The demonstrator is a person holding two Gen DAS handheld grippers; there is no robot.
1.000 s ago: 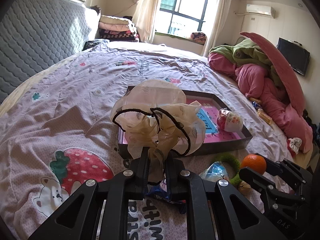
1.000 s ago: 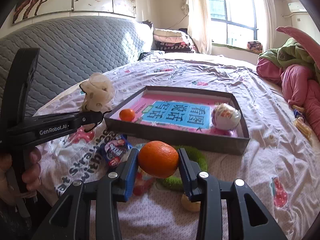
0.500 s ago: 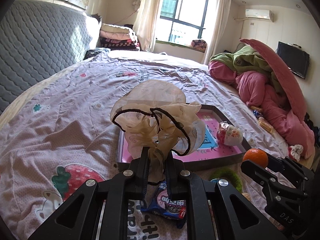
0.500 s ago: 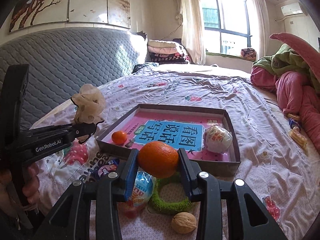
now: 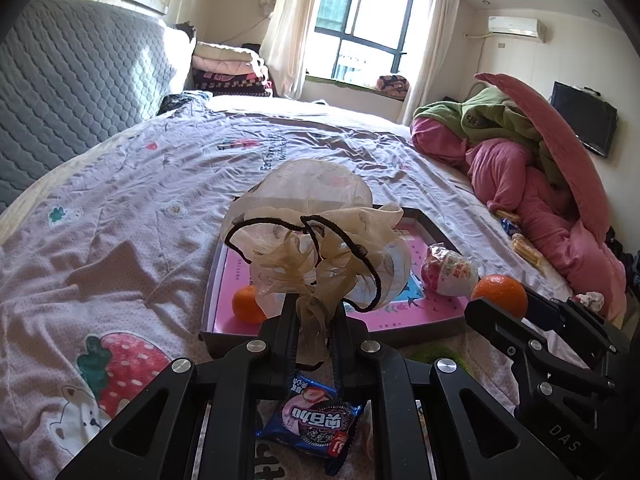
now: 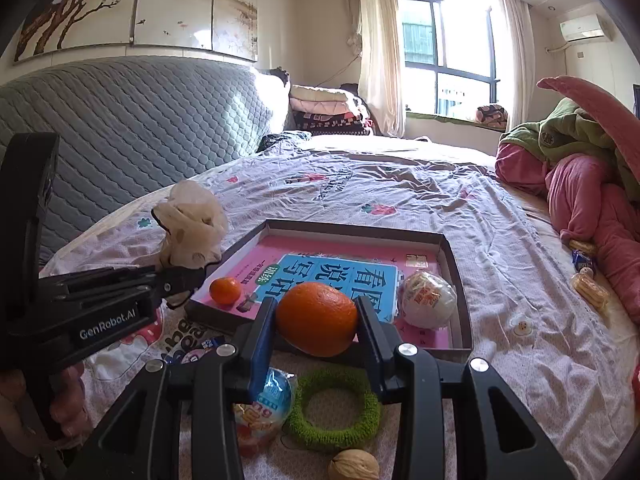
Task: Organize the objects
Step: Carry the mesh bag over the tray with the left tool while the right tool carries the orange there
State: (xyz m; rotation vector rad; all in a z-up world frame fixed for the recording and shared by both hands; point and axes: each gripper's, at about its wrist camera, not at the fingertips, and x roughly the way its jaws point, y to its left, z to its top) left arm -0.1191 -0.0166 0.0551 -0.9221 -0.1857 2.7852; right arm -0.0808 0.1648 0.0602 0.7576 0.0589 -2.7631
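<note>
My left gripper (image 5: 313, 312) is shut on a beige organza scrunchie (image 5: 316, 236) with black trim, held up just before the near left corner of the grey tray (image 5: 208, 292); the scrunchie also shows in the right wrist view (image 6: 192, 228). My right gripper (image 6: 316, 320) is shut on a large orange (image 6: 317, 319), held above the tray's near rim (image 6: 466, 320). The orange also shows in the left wrist view (image 5: 499, 294). In the tray lie a small tangerine (image 6: 225, 290) and a wrapped egg-shaped toy (image 6: 429, 299) on a pink and blue booklet (image 6: 340, 276).
On the bedspread before the tray lie a blue biscuit packet (image 5: 316, 420), a snack bag (image 6: 262, 404), a green fuzzy ring (image 6: 334, 406) and a walnut (image 6: 353, 465). Pink and green bedding (image 6: 588, 176) is heaped at the right, with small snacks (image 6: 588, 286) beside it. A grey headboard (image 6: 120, 128) stands left.
Both grippers have risen and drawn back from the tray with their loads still held. More of the items before the tray now show below them.
</note>
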